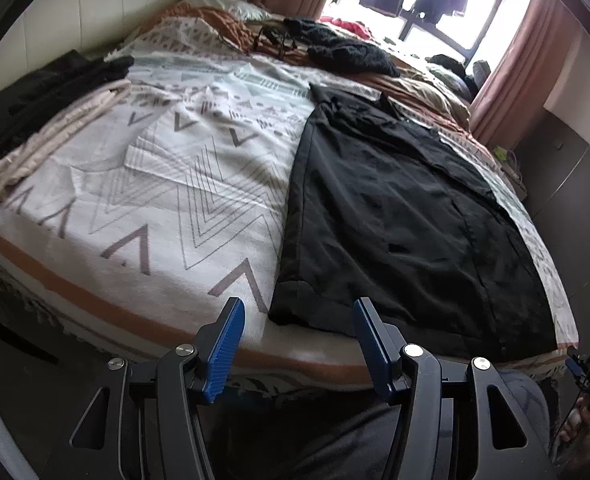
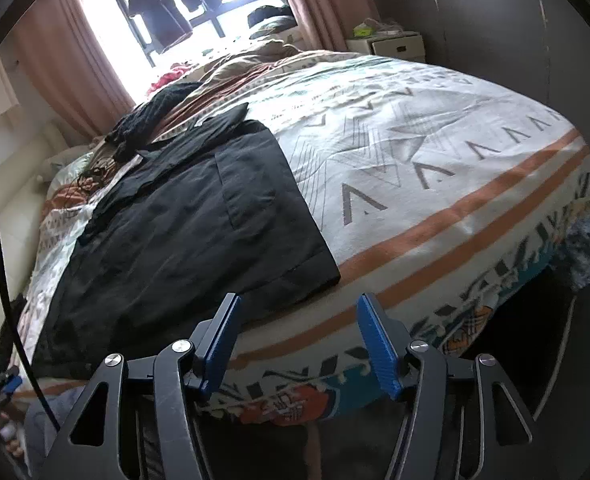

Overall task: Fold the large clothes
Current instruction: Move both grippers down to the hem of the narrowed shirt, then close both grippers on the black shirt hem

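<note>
No readable writing shows on the black garment [image 1: 395,216] or patterned bedspread [image 1: 155,184].

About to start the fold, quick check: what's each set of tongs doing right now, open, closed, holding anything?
Left tongs: open, empty, just short of the black garment's near hem.
Right tongs: open, empty, just short of that hem.

Each gripper is built from matte black linkage arms with triangular cut-outs, joined by round silver screws. The left gripper [image 1: 299,344] carries two blue ribbed pads [image 1: 225,350] on its fingers, and the right gripper [image 2: 299,344] has the same. A black cable [image 2: 3,264] curves beside the right one. The person wears dark grey trousers [image 1: 335,440].
</note>
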Demonstrator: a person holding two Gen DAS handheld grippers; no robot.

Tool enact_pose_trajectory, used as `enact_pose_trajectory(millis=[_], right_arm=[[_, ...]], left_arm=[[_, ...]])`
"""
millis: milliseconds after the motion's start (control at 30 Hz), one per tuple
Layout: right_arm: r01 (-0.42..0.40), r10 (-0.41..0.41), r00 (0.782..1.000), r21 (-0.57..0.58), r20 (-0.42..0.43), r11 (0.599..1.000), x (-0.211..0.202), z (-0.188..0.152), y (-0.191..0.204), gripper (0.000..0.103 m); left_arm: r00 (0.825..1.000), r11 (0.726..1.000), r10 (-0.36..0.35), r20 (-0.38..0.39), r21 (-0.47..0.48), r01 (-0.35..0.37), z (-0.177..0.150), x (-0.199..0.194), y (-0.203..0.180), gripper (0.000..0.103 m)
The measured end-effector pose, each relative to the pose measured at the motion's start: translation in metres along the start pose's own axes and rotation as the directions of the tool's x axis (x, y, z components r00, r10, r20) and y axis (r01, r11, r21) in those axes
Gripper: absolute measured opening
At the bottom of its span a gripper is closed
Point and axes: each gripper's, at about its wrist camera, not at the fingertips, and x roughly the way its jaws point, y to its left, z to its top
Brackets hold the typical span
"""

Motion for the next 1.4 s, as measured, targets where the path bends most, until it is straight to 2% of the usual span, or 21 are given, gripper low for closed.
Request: enact_pose_trajectory(millis=[167,367,467,633,767,867,1100,1200,1333,1400], right_arm=[[-0.024,0.024,1.0,-0.007,-0.001,1.0,0.021,0.007,-0.003,0.057],[-0.04,0.04,0.999,0.012,-0.022,0.999,0.045,0.018,-0.009,0.05],[-0.082,0.084,0.996,0.058,-0.034,0.995,0.053,0.021,-0.016,0.047],[-0.19,0.199,0.979,0.178,-0.033,0.965,0.057,0.016,-0.03,0.047],[-0.273,0.289,0.957,0.228,-0.039,0.935,0.056,0.006,-0.032,0.046],[-0.311,0.33,0.943,0.242,-0.044,0.919,0.058,-0.001,-0.029,0.046],[-0.331,0.347,0.938,0.25,-0.023,0.91,0.07,0.003,-0.021,0.043],[-0.325,0.34,0.94,0.284,-0.006,0.902,0.078,0.01,-0.023,0.033],[-0.304,0.32,0.947,0.346,0.012,0.888,0.086,0.014,-0.027,0.023],[-0.296,0.309,0.951,0.356,0.021,0.887,0.086,0.014,-0.026,0.019]], left_arm=[[1.0,1.0,0.007,-0.027,-0.006,-0.008,0.006,0.02,0.003,0.057],[0.998,0.999,-0.001,-0.055,-0.047,-0.002,0.011,0.036,0.011,0.05],[0.998,0.997,-0.017,-0.063,-0.075,0.013,0.011,0.04,0.016,0.049],[0.99,0.981,-0.105,-0.089,-0.173,0.089,0.01,0.038,0.028,0.049],[0.971,0.954,-0.212,-0.108,-0.237,0.182,0.005,0.037,0.031,0.049],[0.965,0.941,-0.243,-0.102,-0.265,0.209,0.004,0.039,0.032,0.049],[0.96,0.928,-0.263,-0.099,-0.298,0.224,0.015,0.054,0.028,0.043],[0.96,0.918,-0.263,-0.093,-0.33,0.22,0.017,0.057,0.029,0.042],[0.96,0.923,-0.263,-0.095,-0.313,0.222,0.011,0.054,0.023,0.041],[0.964,0.928,-0.25,-0.093,-0.307,0.211,0.01,0.054,0.022,0.034]])
